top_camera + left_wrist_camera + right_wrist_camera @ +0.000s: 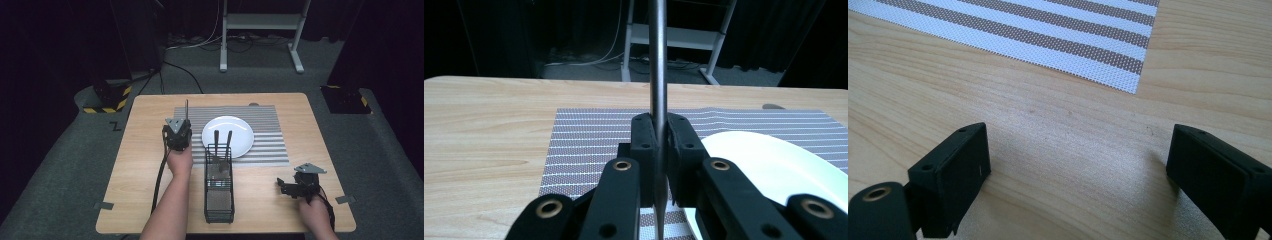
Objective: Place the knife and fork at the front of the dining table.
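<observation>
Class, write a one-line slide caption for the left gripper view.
Left gripper shut on an upright metal utensil, above a striped placemat beside a white plate.

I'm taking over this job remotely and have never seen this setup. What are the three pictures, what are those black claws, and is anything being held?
No robot here: a person holds a black two-jaw gripper in each hand at a light wooden table. The high view looks down from above. The other two come from cameras riding on the grippers, looking along their jaws.

On the table lies a grey striped placemat with a round white plate on it. In front stands a black wire cutlery basket holding two dark-handled utensils.

The left gripper is shut on a thin metal utensil, held upright beside the plate; which kind I cannot tell. The right gripper rests open on bare wood, holding nothing.
</observation>
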`<move>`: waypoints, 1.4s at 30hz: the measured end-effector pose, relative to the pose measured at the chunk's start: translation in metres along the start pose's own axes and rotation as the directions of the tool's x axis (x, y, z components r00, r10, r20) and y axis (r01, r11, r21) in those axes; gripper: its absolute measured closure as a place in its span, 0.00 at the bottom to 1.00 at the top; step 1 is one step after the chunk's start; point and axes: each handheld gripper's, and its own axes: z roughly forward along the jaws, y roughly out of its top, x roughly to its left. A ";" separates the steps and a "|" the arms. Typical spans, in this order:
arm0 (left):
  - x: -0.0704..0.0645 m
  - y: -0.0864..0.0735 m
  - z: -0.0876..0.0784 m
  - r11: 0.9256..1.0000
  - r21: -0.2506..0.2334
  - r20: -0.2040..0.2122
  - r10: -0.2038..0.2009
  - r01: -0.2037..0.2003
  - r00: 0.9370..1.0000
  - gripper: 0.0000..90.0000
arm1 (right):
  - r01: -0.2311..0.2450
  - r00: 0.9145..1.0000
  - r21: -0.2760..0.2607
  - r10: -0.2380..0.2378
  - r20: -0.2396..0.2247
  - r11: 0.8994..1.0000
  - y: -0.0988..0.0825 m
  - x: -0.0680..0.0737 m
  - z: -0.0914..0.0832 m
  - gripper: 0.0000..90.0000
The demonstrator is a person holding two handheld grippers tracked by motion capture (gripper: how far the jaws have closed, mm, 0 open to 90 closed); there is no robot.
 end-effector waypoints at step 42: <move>-0.001 -0.020 0.061 0.986 0.146 -0.034 -0.074 0.078 0.997 0.92 | -0.001 1.000 0.000 0.001 0.000 1.000 0.000 0.000 0.000 0.11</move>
